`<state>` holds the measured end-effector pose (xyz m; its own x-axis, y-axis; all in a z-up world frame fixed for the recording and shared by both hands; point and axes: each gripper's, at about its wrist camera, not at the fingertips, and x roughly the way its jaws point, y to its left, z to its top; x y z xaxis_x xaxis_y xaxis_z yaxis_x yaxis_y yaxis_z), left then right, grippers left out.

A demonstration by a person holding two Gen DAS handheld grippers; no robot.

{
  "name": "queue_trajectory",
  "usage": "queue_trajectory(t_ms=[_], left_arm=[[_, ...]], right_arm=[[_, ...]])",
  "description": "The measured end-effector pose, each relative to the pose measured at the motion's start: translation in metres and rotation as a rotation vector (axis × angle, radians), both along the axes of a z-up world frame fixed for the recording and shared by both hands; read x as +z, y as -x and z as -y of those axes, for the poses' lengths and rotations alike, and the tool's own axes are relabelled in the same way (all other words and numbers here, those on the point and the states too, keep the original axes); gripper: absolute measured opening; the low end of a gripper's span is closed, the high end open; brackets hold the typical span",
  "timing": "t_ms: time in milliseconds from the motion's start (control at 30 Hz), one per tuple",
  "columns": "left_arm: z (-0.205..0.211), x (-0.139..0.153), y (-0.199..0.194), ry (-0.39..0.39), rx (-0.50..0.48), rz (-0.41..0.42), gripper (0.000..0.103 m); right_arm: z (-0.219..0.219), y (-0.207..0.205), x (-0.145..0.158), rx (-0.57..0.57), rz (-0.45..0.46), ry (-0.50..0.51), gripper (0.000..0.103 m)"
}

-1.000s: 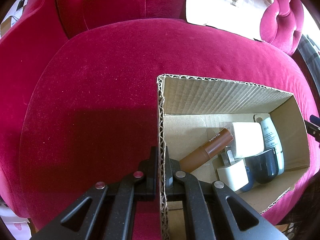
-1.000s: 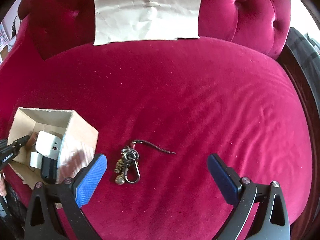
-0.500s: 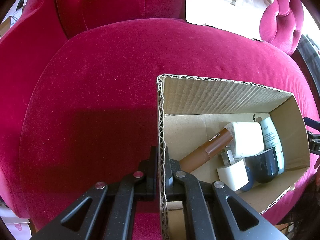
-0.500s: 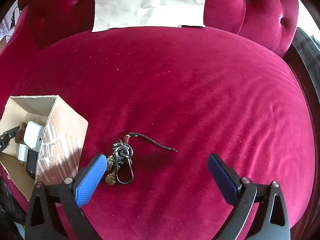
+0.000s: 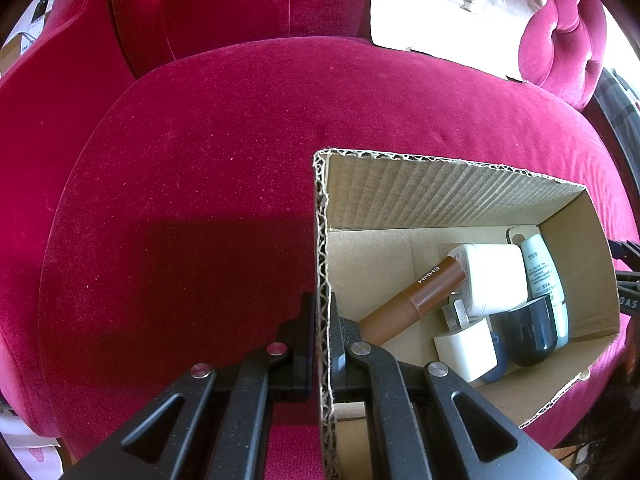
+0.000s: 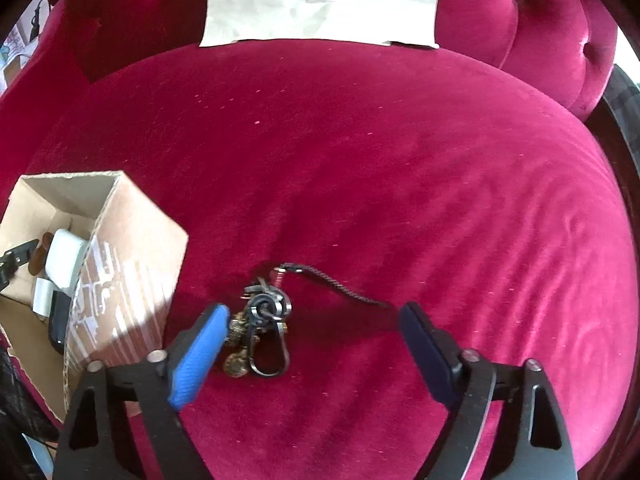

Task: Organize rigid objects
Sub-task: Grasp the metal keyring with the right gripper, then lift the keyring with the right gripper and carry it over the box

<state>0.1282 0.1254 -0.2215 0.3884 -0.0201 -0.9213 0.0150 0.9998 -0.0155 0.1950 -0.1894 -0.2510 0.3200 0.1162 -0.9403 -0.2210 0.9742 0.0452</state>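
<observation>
A cardboard box (image 5: 460, 196) sits on a magenta velvet seat. My left gripper (image 5: 322, 320) is shut on the box's near left wall. Inside lie a brown tube (image 5: 416, 300), white chargers (image 5: 492, 276), a pale blue bottle (image 5: 540, 268) and a dark blue case (image 5: 528, 332). In the right wrist view the box (image 6: 128, 264) stands at the left. A key bunch (image 6: 264, 320) with a dark braided cord (image 6: 340, 284) lies on the cushion. My right gripper (image 6: 314, 316) is open, just above the seat, its blue left pad (image 6: 200, 352) beside the keys.
A crumpled sheet of white paper (image 6: 320, 0) leans against the tufted backrest; it also shows in the left wrist view (image 5: 448, 4). The seat cushion (image 6: 440, 160) spreads wide to the right of the keys. The chair's dark edge (image 6: 624, 120) runs along the far right.
My right gripper has moved forward and lower toward the keys, which now lie between its open fingers near the left pad. The left gripper and box have stayed still.
</observation>
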Motion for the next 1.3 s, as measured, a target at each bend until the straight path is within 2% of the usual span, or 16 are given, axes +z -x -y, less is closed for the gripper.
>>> queue_trajectory(t_ms=[67,133,200,233,267,600,1033,1300], left_arm=[[0.000,0.000,0.000,0.000,0.000,0.000,0.003],[0.000,0.000,0.000,0.000,0.000,0.000,0.003],[0.000,0.000,0.000,0.000,0.000,0.000,0.003],[0.000,0.000,0.000,0.000,0.000,0.000,0.003],[0.000,0.000,0.000,0.000,0.000,0.000,0.003],[0.001,0.001,0.000,0.000,0.001,0.001,0.003],[0.003,0.000,0.000,-0.002,-0.003,0.003,0.003],[0.004,0.000,0.000,-0.003,-0.003,0.004,0.003]], right_arm=[[-0.008,0.000,-0.003,0.017,0.009,0.018,0.079],[-0.013,0.000,-0.004,0.024,0.013,0.016,0.069],[-0.017,0.000,-0.001,0.018,0.023,0.017,0.030],[-0.017,0.002,-0.001,0.007,0.027,0.018,0.022],[-0.016,0.000,0.001,-0.007,0.022,0.006,0.019],[-0.029,0.011,0.005,-0.014,0.016,0.019,0.017],[-0.008,0.014,0.040,-0.052,0.042,-0.001,0.016],[-0.011,0.026,0.060,-0.046,0.064,0.004,0.016]])
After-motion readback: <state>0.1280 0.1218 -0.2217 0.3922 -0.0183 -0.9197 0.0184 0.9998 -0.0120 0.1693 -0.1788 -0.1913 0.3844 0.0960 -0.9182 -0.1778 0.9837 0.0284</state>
